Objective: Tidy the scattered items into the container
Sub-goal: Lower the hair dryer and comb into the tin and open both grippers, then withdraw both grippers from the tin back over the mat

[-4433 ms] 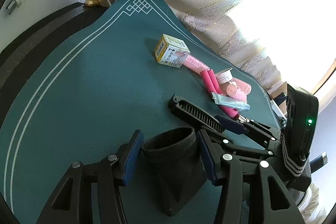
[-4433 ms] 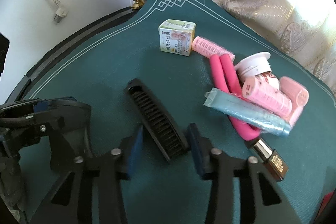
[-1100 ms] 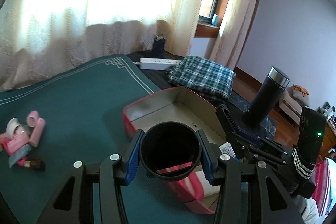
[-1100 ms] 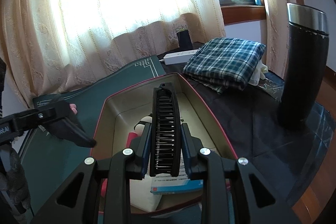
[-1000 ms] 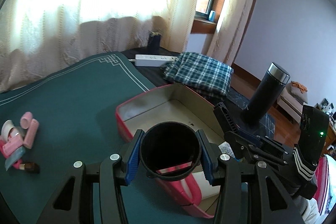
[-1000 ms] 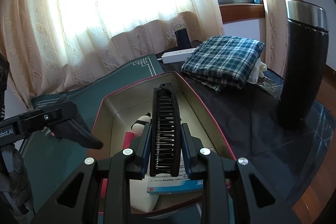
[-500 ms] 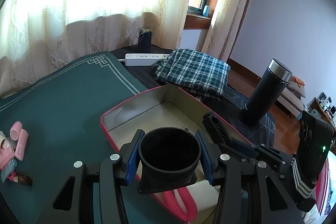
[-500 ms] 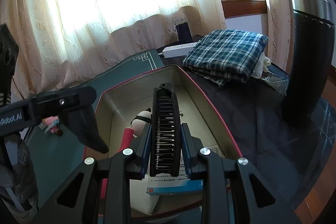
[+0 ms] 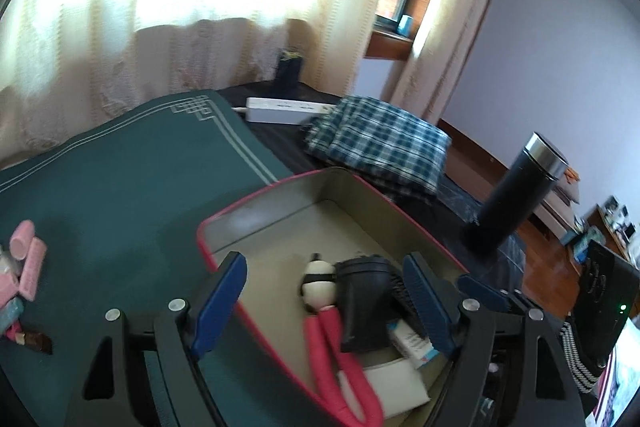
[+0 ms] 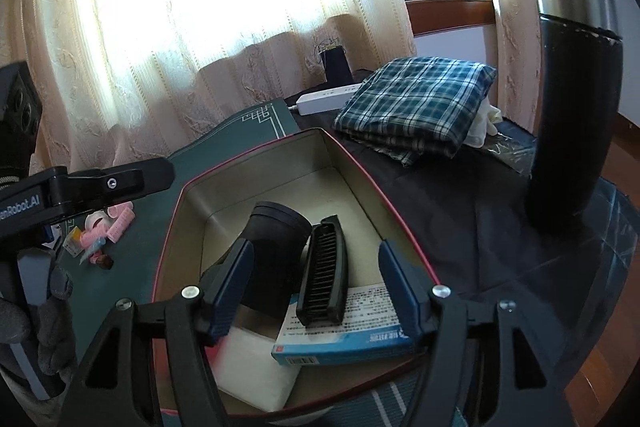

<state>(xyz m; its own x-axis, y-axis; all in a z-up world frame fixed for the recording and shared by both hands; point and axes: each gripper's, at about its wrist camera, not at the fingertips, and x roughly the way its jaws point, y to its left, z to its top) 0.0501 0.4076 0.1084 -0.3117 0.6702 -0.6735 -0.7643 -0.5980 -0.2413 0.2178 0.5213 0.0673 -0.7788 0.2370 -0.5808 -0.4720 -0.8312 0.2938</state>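
Now both the left gripper [image 9: 324, 301] and right gripper [image 10: 316, 289] are opening with nothing held, the stiff, light black plastic comb attachment [image 10: 323, 271] and black funnel-shaped nozzle [image 10: 276, 261] lying released in the red-rimmed rectangular tin [image 10: 360, 171], best gripped across their narrow sides.

A folded plaid cloth [image 10: 416, 103] lay on the dark surface [image 10: 460, 211], white power strip [image 10: 324, 98] just behind it. Black steel-capped flask [image 10: 576, 107] stood upright, right. Lace curtains [image 10: 200, 7] covered the window.
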